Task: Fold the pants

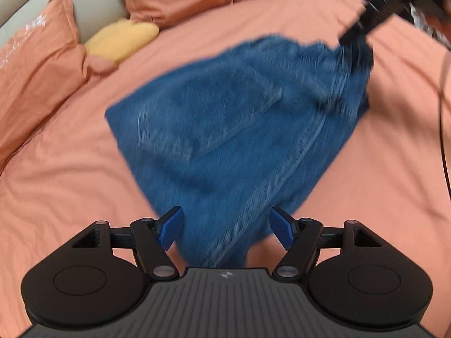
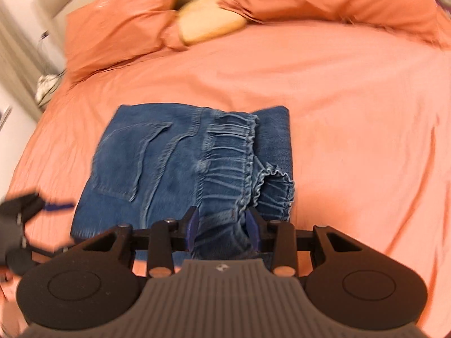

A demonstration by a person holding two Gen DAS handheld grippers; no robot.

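Right wrist: pants point(image 2: 180, 166) on orange bedsheet point(image 2: 352, 112)

The left tongs point(image 1: 225, 228) stand spread wide, blue pads point(image 1: 170, 228) well apart and gripping nothing. The right tongs point(image 2: 222, 226) are nearly closed, pads point(image 2: 193, 225) pinching cloth between them.

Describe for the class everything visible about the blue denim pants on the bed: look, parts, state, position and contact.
The blue denim pants are folded into a compact stack on the salmon-pink bedspread. A patch pocket, pale stitched seams and a gathered elastic waistband show on top. The right gripper has its jaws closed on the waistband end. The left gripper is open, with denim between its jaws but ungripped. The left view is blurred.
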